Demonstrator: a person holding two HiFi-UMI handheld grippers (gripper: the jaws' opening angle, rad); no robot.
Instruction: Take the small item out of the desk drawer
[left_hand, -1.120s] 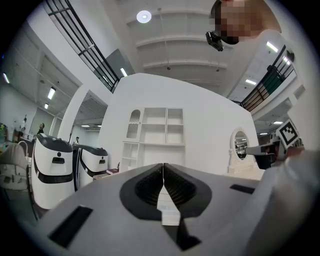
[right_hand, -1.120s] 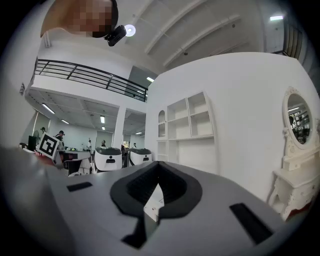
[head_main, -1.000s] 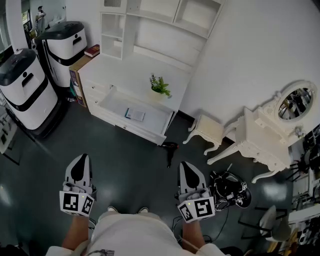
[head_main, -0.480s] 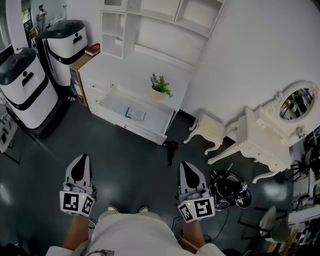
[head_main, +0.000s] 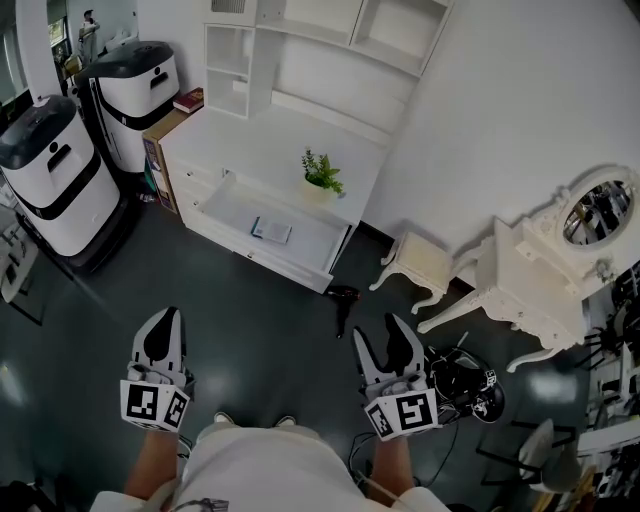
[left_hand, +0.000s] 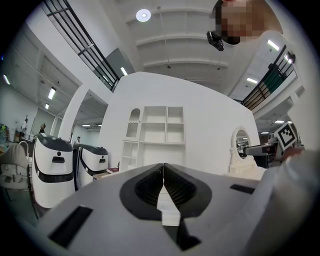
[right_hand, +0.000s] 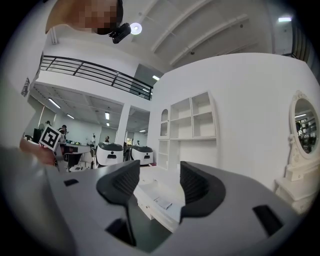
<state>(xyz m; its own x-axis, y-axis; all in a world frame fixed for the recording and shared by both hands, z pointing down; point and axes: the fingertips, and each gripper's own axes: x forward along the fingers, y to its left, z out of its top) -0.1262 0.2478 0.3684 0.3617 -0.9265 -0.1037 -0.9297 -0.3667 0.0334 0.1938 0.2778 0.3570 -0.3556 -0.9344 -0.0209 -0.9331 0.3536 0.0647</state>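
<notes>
The small item (head_main: 271, 230) lies flat in the open desk drawer (head_main: 300, 262) at upper centre, well apart from both claws at the bottom. The right gripper (head_main: 378, 330), closed a second ago, has just been opening and now stands partly open and empty. The left gripper (head_main: 166, 320) is closed on nothing.

In drawer (head_main: 226, 212) at desk (head_main: 250, 135) front: small item (head_main: 270, 230); plant (head_main: 320, 172) on desk behind it; stool (head_main: 420, 262) right of desk.

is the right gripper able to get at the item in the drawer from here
Probably not yet. The drawer is open, the item lies uncovered, and the right gripper has just been opening its jaws, with nothing between them. But a stretch of floor separates them; nothing blocks the way.
</notes>
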